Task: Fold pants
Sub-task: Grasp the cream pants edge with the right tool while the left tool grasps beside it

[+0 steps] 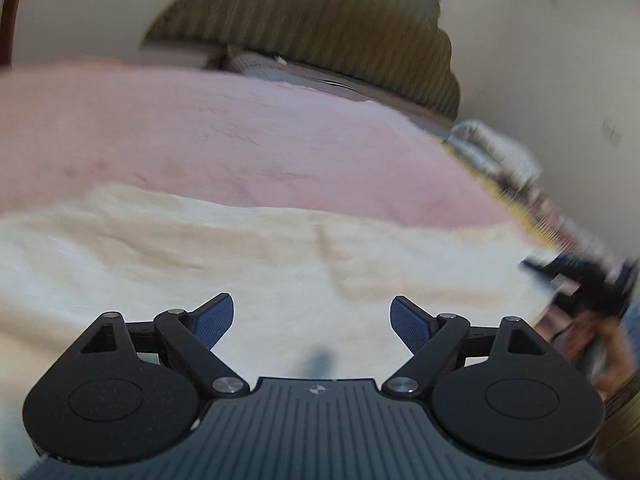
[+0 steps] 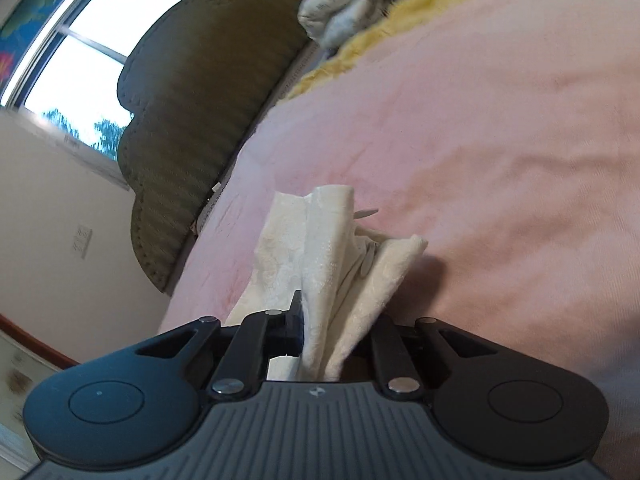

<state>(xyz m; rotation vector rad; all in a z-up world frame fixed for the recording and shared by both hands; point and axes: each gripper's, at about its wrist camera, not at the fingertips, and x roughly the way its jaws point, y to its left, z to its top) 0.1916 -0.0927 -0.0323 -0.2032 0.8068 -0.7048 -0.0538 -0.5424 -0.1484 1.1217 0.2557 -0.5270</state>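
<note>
The right tool [image 2: 320, 320] pinches a bunched edge of the pants [image 1: 240, 264], which lie on the bed [image 2: 500, 140]. The left tool [image 1: 312, 320] is spread, empty. Risk: one-sided lifting skews the fold.

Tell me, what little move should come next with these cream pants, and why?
Probably lower the open left gripper onto the cream pants and pinch an edge. The right gripper is already shut on a bunched part, while the left one hovers empty above cloth lying on the pink blanket.
</note>
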